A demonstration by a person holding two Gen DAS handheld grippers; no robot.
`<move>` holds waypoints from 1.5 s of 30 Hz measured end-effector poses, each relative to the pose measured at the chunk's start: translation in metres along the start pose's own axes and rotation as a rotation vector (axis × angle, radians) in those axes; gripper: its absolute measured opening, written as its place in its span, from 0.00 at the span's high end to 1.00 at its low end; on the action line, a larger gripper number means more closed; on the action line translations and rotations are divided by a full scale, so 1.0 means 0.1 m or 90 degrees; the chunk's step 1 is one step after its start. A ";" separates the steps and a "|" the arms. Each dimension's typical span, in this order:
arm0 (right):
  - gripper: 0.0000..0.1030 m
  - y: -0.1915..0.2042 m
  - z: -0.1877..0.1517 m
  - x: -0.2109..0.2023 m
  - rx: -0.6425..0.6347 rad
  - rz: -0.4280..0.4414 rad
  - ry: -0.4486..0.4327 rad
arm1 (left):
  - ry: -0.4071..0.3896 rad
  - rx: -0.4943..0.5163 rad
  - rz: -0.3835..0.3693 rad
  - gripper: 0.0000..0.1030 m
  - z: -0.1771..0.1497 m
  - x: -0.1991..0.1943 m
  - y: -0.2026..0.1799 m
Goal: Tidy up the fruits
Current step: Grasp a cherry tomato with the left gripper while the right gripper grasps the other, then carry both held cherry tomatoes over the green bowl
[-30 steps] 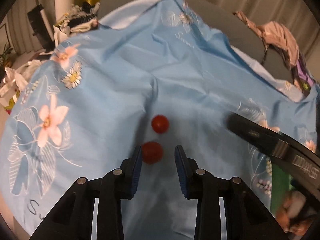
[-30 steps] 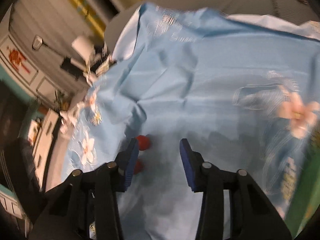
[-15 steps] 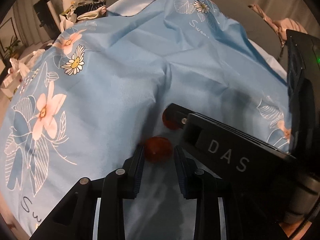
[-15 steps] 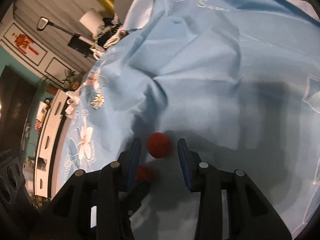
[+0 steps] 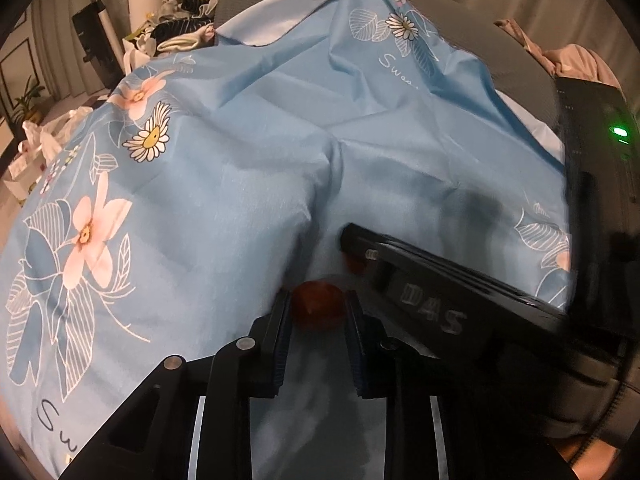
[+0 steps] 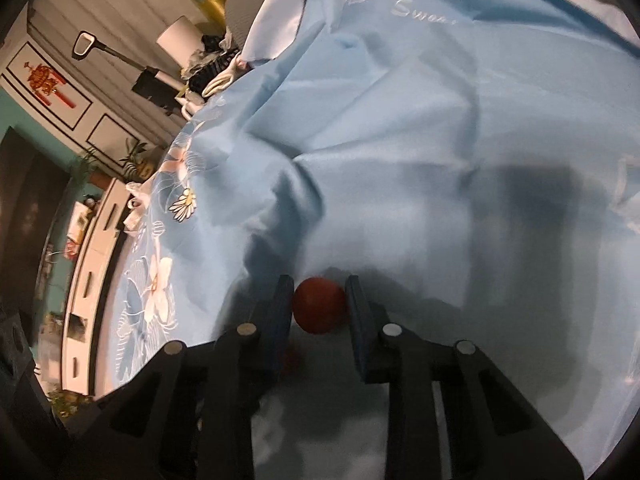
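Left wrist view: the left hand-held gripper is closing, blue pads either side of a red fruit on the blue flowered cloth, well in from the cloth's edges. Just beyond it, the right hand-held gripper has clamped shut on the second red fruit, which also sits on the cloth, pads pressing both its sides.
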State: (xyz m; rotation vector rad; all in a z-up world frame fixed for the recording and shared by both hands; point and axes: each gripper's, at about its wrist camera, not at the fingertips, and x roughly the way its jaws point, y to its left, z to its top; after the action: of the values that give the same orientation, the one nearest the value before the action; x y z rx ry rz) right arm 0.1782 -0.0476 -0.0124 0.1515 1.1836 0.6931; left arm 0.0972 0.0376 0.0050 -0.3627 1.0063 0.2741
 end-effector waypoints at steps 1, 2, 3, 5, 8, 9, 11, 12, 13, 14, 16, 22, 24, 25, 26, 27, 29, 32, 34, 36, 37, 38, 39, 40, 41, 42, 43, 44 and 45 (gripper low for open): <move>0.74 0.00 0.00 -0.06 0.002 -0.004 -0.004 | 0.000 -0.001 -0.001 0.76 0.00 -0.01 0.00; 0.74 -0.02 0.00 -0.14 0.006 -0.009 -0.010 | -0.002 -0.003 -0.006 0.79 0.00 -0.01 0.01; 0.74 -0.03 0.00 -0.22 0.010 -0.014 -0.017 | -0.004 -0.005 -0.013 0.81 0.00 -0.02 0.01; 0.74 -0.02 -0.03 -0.39 0.008 -0.038 -0.033 | -0.009 -0.001 -0.029 0.90 0.01 -0.06 0.00; 0.74 -0.05 -0.15 -0.72 0.022 -0.080 -0.065 | -0.006 0.005 -0.041 0.90 0.01 -0.06 0.00; 0.74 -0.07 -0.21 -0.82 0.032 -0.085 -0.076 | -0.004 0.000 -0.047 0.90 0.02 -0.06 0.02; 0.74 -0.10 -0.34 -1.01 0.055 -0.089 -0.099 | 0.005 -0.012 -0.082 0.90 0.04 -0.09 0.05; 0.74 -0.10 -0.40 -1.07 0.060 -0.089 -0.107 | 0.007 -0.017 -0.092 0.90 0.06 -0.11 0.07; 0.74 -0.11 -0.51 -1.16 0.069 -0.088 -0.121 | 0.005 -0.020 -0.101 0.90 0.07 -0.13 0.08; 0.74 -0.11 -0.61 -1.22 0.075 -0.091 -0.129 | 0.004 -0.022 -0.109 0.90 0.08 -0.15 0.08; 0.74 -0.14 -0.78 -1.30 0.085 -0.104 -0.143 | 0.011 -0.024 -0.109 0.89 0.09 -0.16 0.08; 0.74 -0.18 -0.86 -1.37 0.096 -0.113 -0.160 | 0.042 -0.013 -0.063 0.81 0.07 -0.07 0.02; 0.74 -0.18 -0.86 -1.39 0.098 -0.105 -0.163 | 0.043 -0.014 -0.047 0.81 0.06 -0.06 0.02; 0.74 -0.18 -0.87 -1.40 0.098 -0.105 -0.164 | 0.043 -0.015 -0.042 0.81 0.06 -0.06 0.02; 0.74 -0.17 -0.87 -1.40 0.096 -0.107 -0.164 | 0.046 -0.016 -0.031 0.80 0.06 -0.04 0.02; 0.74 -0.16 -0.87 -1.41 0.095 -0.110 -0.166 | 0.050 -0.018 -0.024 0.80 0.06 -0.02 0.02; 0.74 -0.16 -0.88 -1.44 0.093 -0.110 -0.171 | 0.053 -0.027 -0.023 0.80 0.07 0.02 0.03; 0.74 -0.17 -0.89 -1.48 0.097 -0.107 -0.179 | 0.037 -0.028 -0.010 0.79 0.09 0.06 0.03; 0.74 -0.19 -0.90 -1.51 0.100 -0.110 -0.183 | 0.033 -0.026 -0.008 0.79 0.09 0.08 0.03; 0.73 -0.21 -0.90 -1.52 0.105 -0.112 -0.184 | 0.027 -0.026 -0.001 0.79 0.09 0.09 0.01; 0.73 -0.22 -0.91 -1.54 0.108 -0.111 -0.186 | 0.024 -0.024 0.002 0.79 0.09 0.09 0.00; 0.73 -0.22 -0.92 -1.55 0.110 -0.110 -0.188 | 0.019 -0.019 0.008 0.78 0.09 0.10 -0.02; 0.73 -0.22 -0.92 -1.56 0.110 -0.110 -0.189 | 0.017 -0.015 0.014 0.78 0.10 0.10 -0.04; 0.73 -0.22 -0.92 -1.57 0.110 -0.109 -0.191 | 0.016 -0.014 0.019 0.78 0.11 0.11 -0.05; 0.73 -0.21 -0.93 -1.57 0.110 -0.108 -0.192 | 0.015 -0.014 0.026 0.77 0.11 0.12 -0.07; 0.73 -0.22 -0.92 -1.58 0.109 -0.107 -0.192 | 0.015 -0.013 0.031 0.77 0.12 0.13 -0.09; 0.73 -0.22 -0.92 -1.58 0.110 -0.106 -0.193 | 0.016 -0.010 0.037 0.76 0.13 0.14 -0.11; 0.73 -0.22 -0.93 -1.58 0.111 -0.106 -0.194 | 0.018 -0.008 0.037 0.73 0.14 0.16 -0.13; 0.73 -0.22 -0.93 -1.58 0.111 -0.107 -0.194 | 0.028 -0.005 0.031 0.72 0.14 0.20 -0.14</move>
State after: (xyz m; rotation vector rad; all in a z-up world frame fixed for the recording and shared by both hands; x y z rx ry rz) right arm 0.0734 -0.1777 0.0673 0.2905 0.9498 0.4019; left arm 0.1239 0.0319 -0.0025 -0.3533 1.0585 0.3162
